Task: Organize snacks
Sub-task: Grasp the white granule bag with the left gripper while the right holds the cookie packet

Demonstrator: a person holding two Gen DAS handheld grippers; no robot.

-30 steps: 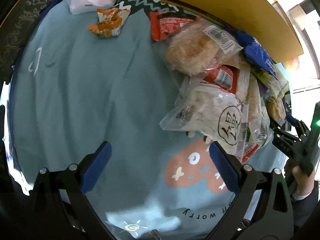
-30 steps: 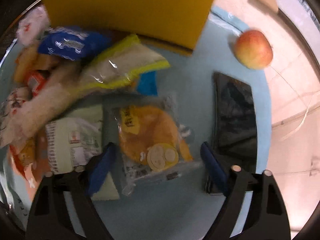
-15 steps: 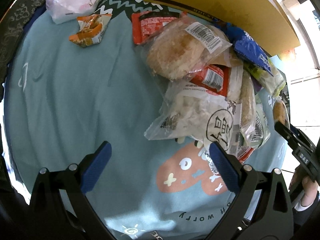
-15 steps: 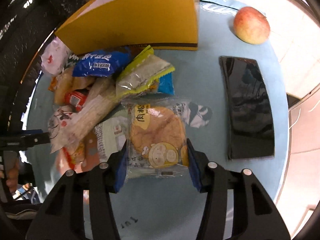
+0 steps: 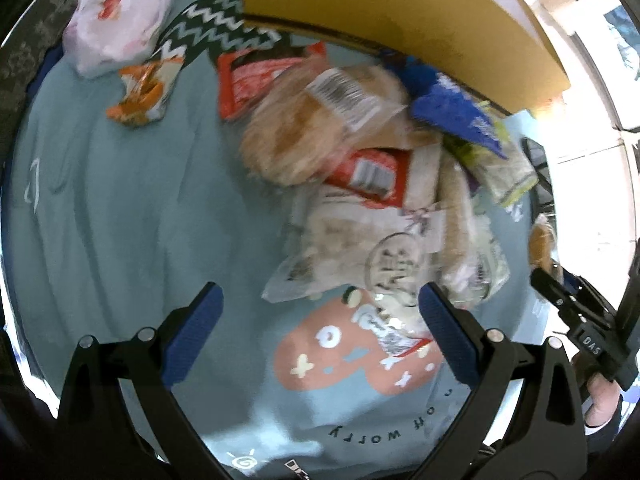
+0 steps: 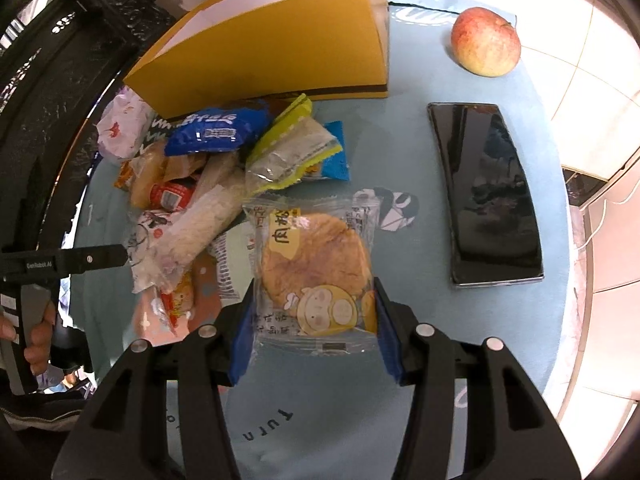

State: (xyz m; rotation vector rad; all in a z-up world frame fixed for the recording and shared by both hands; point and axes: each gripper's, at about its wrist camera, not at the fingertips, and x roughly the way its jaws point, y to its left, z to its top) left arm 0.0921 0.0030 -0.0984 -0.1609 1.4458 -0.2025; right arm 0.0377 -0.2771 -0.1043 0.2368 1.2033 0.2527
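Note:
My right gripper (image 6: 316, 336) is shut on a clear-wrapped round pastry packet (image 6: 316, 268) with a yellow cartoon face, held above the blue cloth. A heap of snack packets (image 6: 208, 184) lies left of it, before a yellow box (image 6: 272, 60). My left gripper (image 5: 320, 320) is open and empty, low over the cloth beside the heap (image 5: 360, 184). A white bread packet with a round stamp (image 5: 360, 252) lies just ahead of its right finger. The left gripper also shows at the left edge of the right wrist view (image 6: 80, 260).
The yellow box (image 5: 400, 12) stands behind the heap. An apple (image 6: 486, 42) and a black phone (image 6: 488, 196) lie on the right. A small orange packet (image 5: 140, 92) and a white-pink bag (image 5: 120, 12) lie apart at far left.
My right gripper closed on the pastry packet and raised it away from the heap. My left gripper shifted a little beside the heap and stayed open.

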